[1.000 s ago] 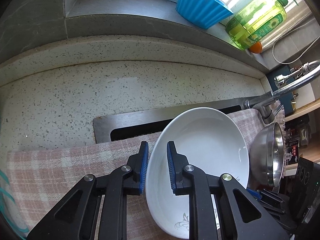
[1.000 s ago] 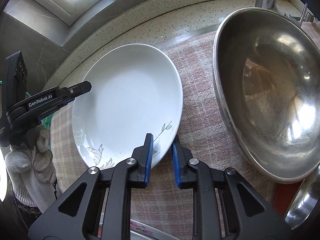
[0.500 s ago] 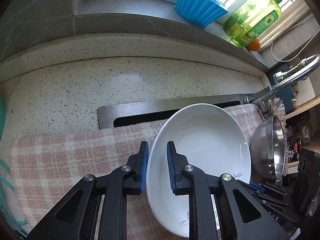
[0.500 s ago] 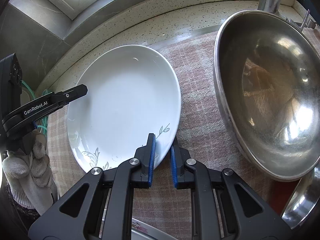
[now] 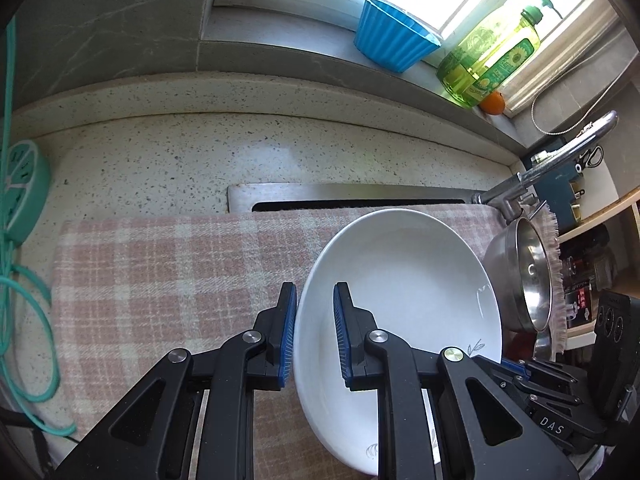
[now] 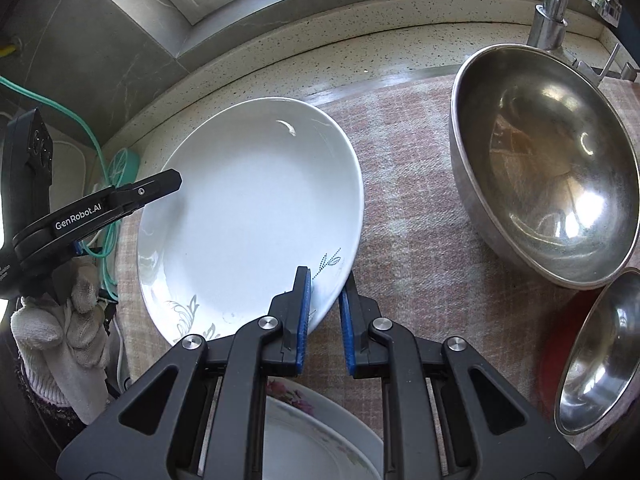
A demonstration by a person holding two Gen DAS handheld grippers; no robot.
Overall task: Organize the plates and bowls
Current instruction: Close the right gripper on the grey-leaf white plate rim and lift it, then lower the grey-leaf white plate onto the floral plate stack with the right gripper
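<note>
A white plate point(image 5: 408, 288) with a grey leaf print hangs tilted above the plaid cloth point(image 5: 160, 280), held at two opposite rims. My left gripper point(image 5: 315, 294) is shut on its left rim, one pad under and one pad inside. My right gripper point(image 6: 325, 280) is shut on the near-right rim of the plate point(image 6: 248, 216), next to the leaf print. The left gripper's fingers point(image 6: 160, 186) show at the plate's far-left edge, with a gloved hand point(image 6: 60, 340) below them. A large steel bowl point(image 6: 544, 160) rests tilted on the cloth to the right, apart from the plate.
A smaller steel bowl point(image 6: 596, 352) lies over something red at lower right. A floral plate point(image 6: 320, 440) sits under the right gripper. The faucet point(image 5: 560, 152) stands behind the bowl. A blue ribbed bowl point(image 5: 394, 40) and an oil bottle point(image 5: 488, 60) are on the sill. A teal power strip point(image 5: 24, 188) lies left.
Both grippers have risen with the plate and carried it leftward, away from the large steel bowl. The teal power strip and its cable have come into the left wrist view.
</note>
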